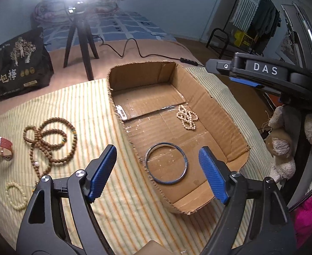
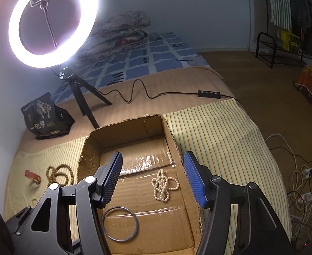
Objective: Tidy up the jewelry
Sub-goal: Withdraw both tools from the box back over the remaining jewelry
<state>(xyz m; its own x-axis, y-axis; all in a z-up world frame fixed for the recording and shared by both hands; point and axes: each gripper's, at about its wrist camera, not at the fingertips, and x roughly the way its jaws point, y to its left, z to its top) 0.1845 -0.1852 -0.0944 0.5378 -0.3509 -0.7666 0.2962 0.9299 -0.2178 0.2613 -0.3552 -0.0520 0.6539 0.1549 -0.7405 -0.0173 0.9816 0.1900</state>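
Observation:
A shallow cardboard box (image 1: 219,114) (image 2: 87,148) lies on a striped cloth. In it are a dark bangle (image 1: 166,163) (image 2: 120,224) and a pearl necklace (image 1: 187,116) (image 2: 163,186). My left gripper (image 1: 158,170) is open and empty, hovering above the bangle. My right gripper (image 2: 152,176) is open and empty above the box, near the pearls; it also shows in the left wrist view (image 1: 262,72). Left of the box lie a brown wooden bead necklace (image 1: 49,142) (image 2: 59,175), a red leather bracelet (image 1: 1,147) (image 2: 33,176) and a pale yellow bead bracelet (image 1: 16,195).
A lit ring light (image 2: 53,23) on a black tripod (image 1: 81,42) stands behind the box, its cable and switch (image 2: 209,94) trailing right. A black printed bag (image 1: 19,63) (image 2: 46,116) sits at back left. A plush toy (image 1: 283,144) is at right. Cables (image 2: 304,180) lie on the floor.

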